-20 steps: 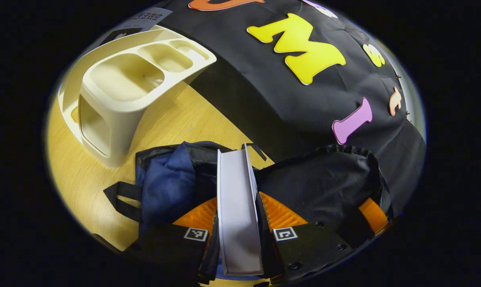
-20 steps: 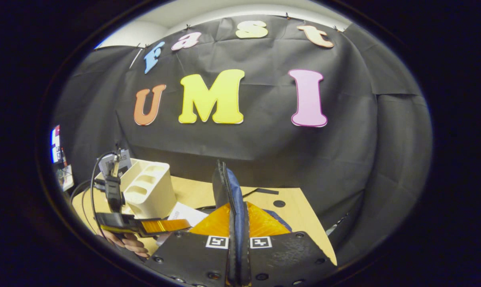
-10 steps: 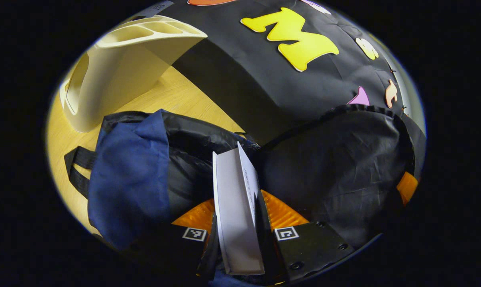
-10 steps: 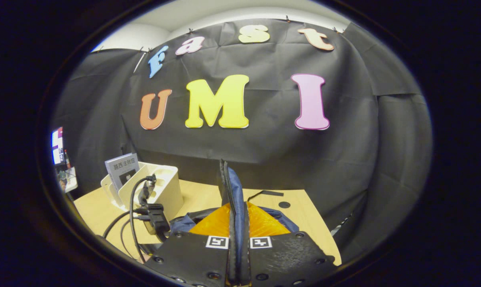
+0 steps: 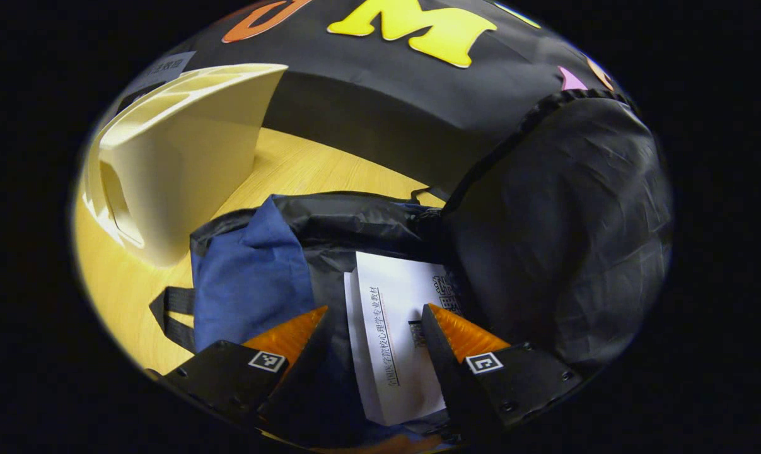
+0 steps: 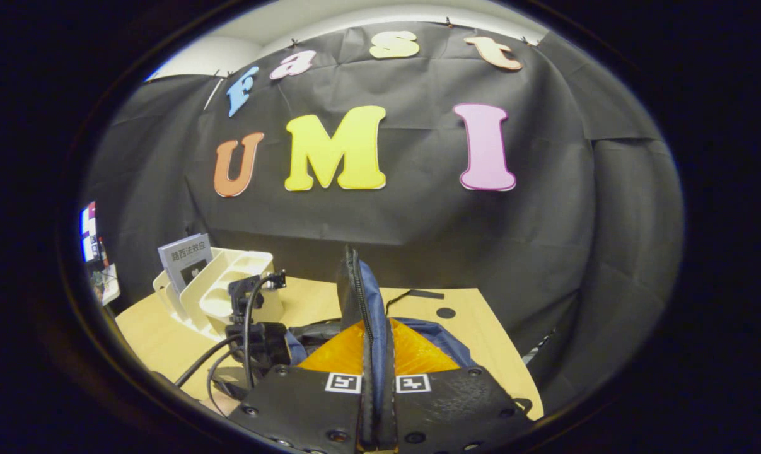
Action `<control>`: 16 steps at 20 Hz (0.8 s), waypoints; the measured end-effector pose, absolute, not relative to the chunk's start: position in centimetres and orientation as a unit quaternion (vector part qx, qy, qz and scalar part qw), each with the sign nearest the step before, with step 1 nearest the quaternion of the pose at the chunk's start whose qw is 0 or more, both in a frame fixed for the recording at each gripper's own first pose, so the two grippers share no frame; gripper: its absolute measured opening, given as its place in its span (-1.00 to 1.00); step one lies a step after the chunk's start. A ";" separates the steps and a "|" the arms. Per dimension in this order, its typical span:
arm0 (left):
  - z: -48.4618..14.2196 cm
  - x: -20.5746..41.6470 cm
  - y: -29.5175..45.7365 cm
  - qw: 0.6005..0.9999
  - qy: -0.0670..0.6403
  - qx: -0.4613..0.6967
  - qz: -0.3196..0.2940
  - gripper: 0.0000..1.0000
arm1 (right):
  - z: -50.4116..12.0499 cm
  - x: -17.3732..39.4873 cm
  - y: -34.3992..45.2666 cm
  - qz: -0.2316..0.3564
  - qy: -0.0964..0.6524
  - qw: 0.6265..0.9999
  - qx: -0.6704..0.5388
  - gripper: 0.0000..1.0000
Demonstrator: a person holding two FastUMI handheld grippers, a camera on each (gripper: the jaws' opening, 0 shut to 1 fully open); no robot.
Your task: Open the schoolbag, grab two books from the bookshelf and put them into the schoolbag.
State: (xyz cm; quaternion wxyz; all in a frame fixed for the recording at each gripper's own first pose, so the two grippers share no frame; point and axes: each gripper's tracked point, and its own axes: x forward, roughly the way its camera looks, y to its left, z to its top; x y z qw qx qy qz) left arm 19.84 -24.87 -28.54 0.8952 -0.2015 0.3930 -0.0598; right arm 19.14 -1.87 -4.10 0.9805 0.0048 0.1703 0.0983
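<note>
In the left gripper view the blue and black schoolbag (image 5: 254, 277) lies open on the wooden table. A white book (image 5: 389, 353) rests inside its mouth. My left gripper (image 5: 374, 309) hangs over it, open, with the orange fingers (image 5: 289, 328) on either side of the book and apart from it. The bag's black flap (image 5: 557, 221) is held up on the right. In the right gripper view my right gripper (image 6: 375, 331) is shut on the flap's zipper edge (image 6: 358, 290). The left gripper (image 6: 254, 331) with its cables shows beside the bag.
The cream bookshelf (image 5: 178, 157) stands left of the bag on the table (image 5: 304, 170), close to it. One grey book (image 6: 185, 258) still stands in the bookshelf (image 6: 229, 293). Bare wood (image 6: 456, 334) lies right of the bag, up to the table's edge.
My left gripper has lowered into the bag's mouth and opened, letting go of the white book, which now lies flat inside. The right gripper keeps hold of the flap.
</note>
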 end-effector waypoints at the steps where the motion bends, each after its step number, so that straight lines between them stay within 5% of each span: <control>1: -28.1 19.7 -24.4 0.898 0.391 -0.192 -0.059 0.78 | -4.4 19.1 -2.1 0.095 0.172 0.981 0.005 -0.89; 16: -16.9 17.3 -9.6 0.955 0.291 -0.039 -0.043 0.78 | -8.5 19.2 -3.9 0.057 0.215 0.975 0.021 -0.89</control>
